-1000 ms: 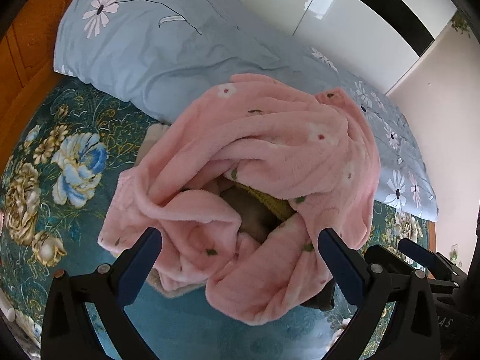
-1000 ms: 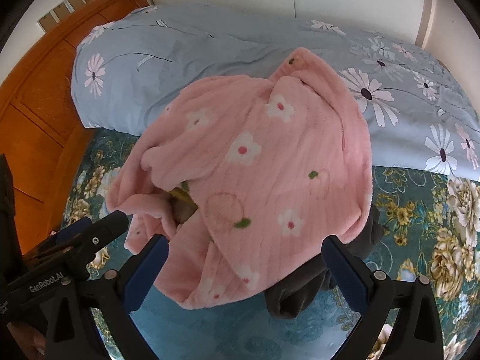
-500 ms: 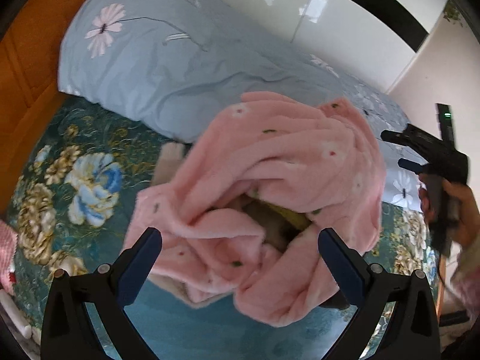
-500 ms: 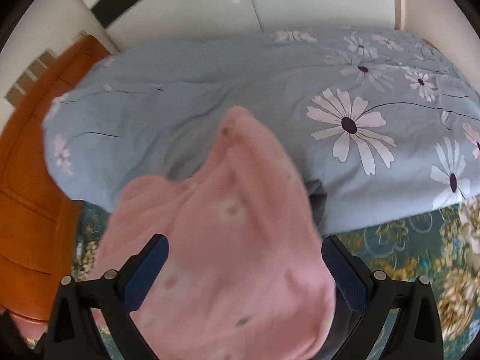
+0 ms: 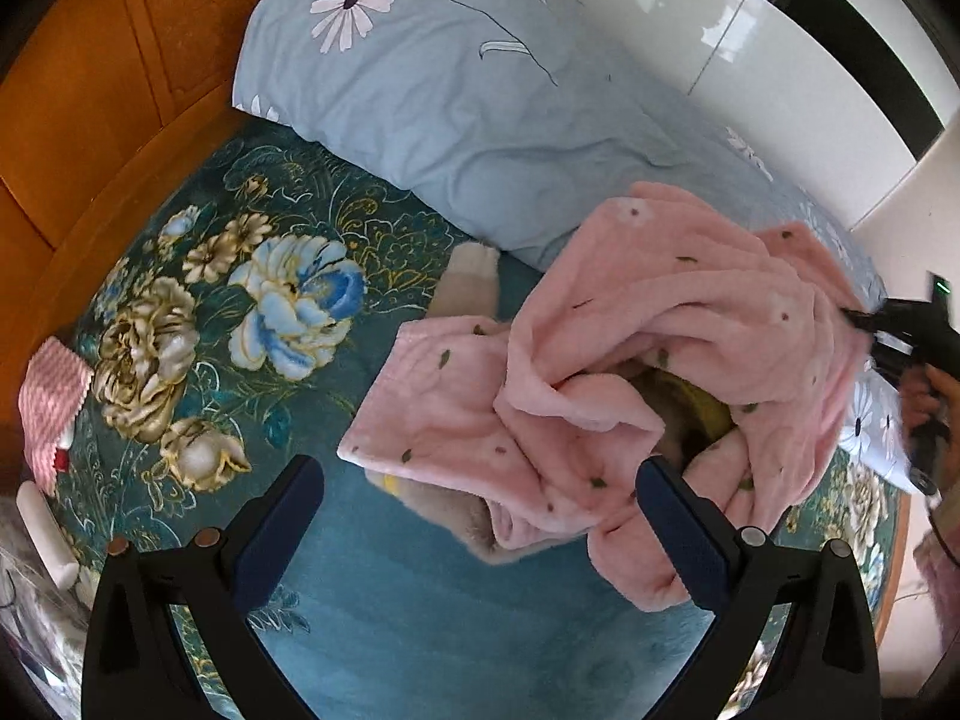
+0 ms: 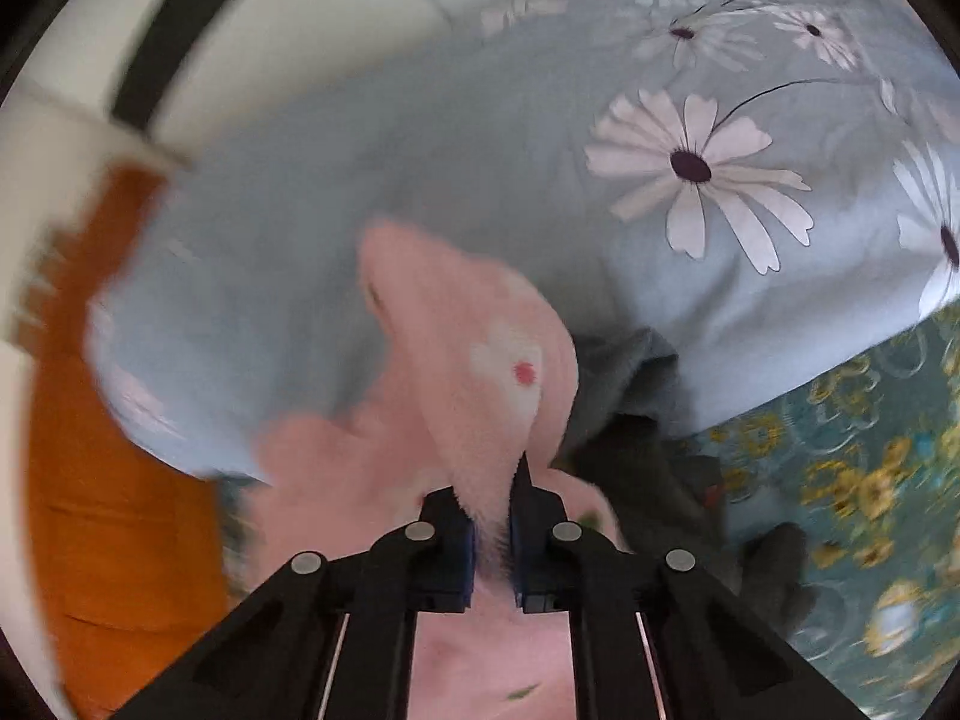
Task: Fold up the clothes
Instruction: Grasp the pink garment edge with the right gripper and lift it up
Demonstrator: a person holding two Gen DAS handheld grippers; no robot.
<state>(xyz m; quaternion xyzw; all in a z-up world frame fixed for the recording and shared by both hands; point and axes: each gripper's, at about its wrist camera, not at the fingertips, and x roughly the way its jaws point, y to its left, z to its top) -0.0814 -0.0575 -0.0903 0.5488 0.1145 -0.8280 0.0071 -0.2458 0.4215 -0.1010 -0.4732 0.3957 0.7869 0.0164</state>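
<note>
A pink fleece garment [image 5: 648,360] with small flowers lies crumpled on the teal flowered bedspread [image 5: 390,612], over a beige and yellow garment [image 5: 462,510]. My left gripper [image 5: 480,516] is open and empty, just in front of the pile. My right gripper [image 6: 492,510] is shut on a fold of the pink garment [image 6: 480,372] and holds it up; it also shows at the right edge of the left wrist view [image 5: 900,336]. A dark grey garment [image 6: 648,438] lies beside the pink one.
A light blue daisy-print duvet [image 5: 468,102] lies bunched behind the clothes. The orange wooden headboard [image 5: 90,90] stands at the left. A pink-and-white checked item [image 5: 51,402] sits at the bed's left edge. White wardrobe doors [image 5: 780,78] stand behind.
My right gripper moved forward onto the pink garment, shut on a fold and lifted it. My left gripper drew back to the left, away from the pile.
</note>
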